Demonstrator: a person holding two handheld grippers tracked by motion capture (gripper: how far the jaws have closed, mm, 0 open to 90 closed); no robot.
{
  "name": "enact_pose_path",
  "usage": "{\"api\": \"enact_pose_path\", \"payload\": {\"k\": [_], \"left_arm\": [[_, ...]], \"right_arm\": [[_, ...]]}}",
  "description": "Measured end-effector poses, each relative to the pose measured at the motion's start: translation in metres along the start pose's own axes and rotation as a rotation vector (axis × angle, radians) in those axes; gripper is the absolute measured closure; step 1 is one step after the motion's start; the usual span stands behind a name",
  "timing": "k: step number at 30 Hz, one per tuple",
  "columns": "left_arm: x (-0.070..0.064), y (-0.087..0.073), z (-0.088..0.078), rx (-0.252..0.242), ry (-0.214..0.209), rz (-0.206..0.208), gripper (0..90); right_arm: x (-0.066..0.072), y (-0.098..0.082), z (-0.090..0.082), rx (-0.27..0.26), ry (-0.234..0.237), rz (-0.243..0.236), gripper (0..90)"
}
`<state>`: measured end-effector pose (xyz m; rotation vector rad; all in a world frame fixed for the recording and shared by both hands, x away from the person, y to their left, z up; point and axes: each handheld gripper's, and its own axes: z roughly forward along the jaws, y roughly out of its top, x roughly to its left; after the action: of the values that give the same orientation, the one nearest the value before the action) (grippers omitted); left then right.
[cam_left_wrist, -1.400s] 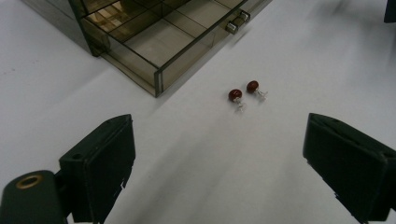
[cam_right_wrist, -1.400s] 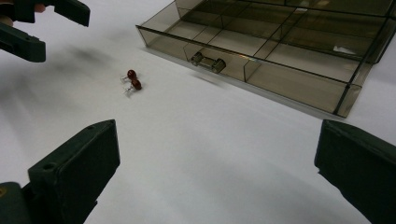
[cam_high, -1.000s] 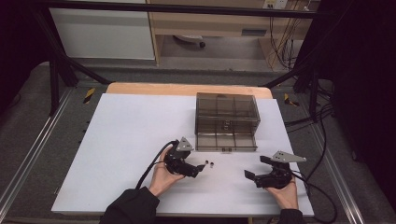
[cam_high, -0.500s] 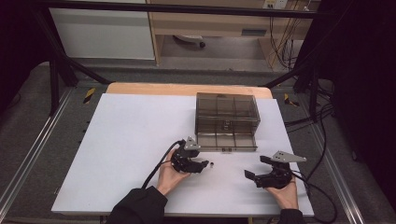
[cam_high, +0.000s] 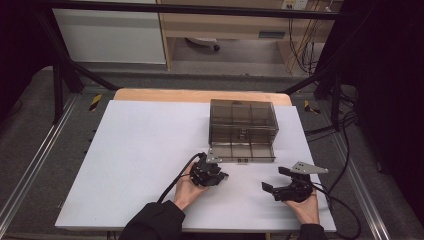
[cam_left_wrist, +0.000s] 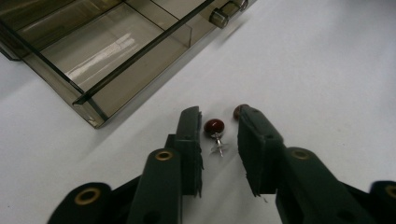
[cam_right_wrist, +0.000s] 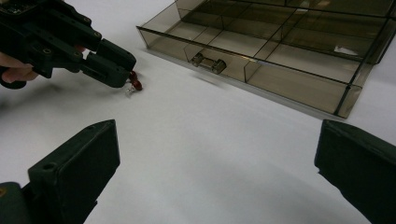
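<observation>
Two small red stud earrings lie on the white table in front of the smoky plastic drawer box (cam_high: 243, 122). In the left gripper view one earring (cam_left_wrist: 215, 126) lies between the jaws of my left gripper (cam_left_wrist: 217, 119), with a thin gap on each side. The jaws have just been closing around it and the pads do not press on it. The second earring (cam_left_wrist: 240, 110) peeks out behind the right jaw. The right gripper view shows the left gripper (cam_right_wrist: 122, 74) with its tips at the earrings (cam_right_wrist: 135, 84). My right gripper (cam_high: 274, 181) rests wide open with nothing in it.
The box's bottom drawer (cam_high: 242, 153) is pulled out toward me, its compartments bare, with a small knob (cam_right_wrist: 208, 63) on its front. The white table top (cam_high: 140, 150) spreads to the left. Cables trail from both grippers.
My left gripper has moved right to the earrings and its jaws have narrowed around one of them. The right gripper has stayed still.
</observation>
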<state>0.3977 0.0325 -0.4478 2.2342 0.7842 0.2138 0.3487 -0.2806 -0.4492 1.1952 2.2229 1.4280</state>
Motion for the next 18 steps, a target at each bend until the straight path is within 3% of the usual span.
{"api": "enact_pose_path", "payload": {"k": [6, 18], "left_arm": [[-0.0010, 0.0001, 0.0026, 0.000, 0.014, 0.008, 77.8], [-0.0020, 0.0004, 0.0030, 0.006, 0.020, 0.012, 81.4]], "right_arm": [[0.0001, 0.0000, 0.0001, 0.004, 0.001, 0.000, 0.6], [0.0001, 0.0000, 0.0001, 0.002, 0.001, 0.002, 0.7]]}}
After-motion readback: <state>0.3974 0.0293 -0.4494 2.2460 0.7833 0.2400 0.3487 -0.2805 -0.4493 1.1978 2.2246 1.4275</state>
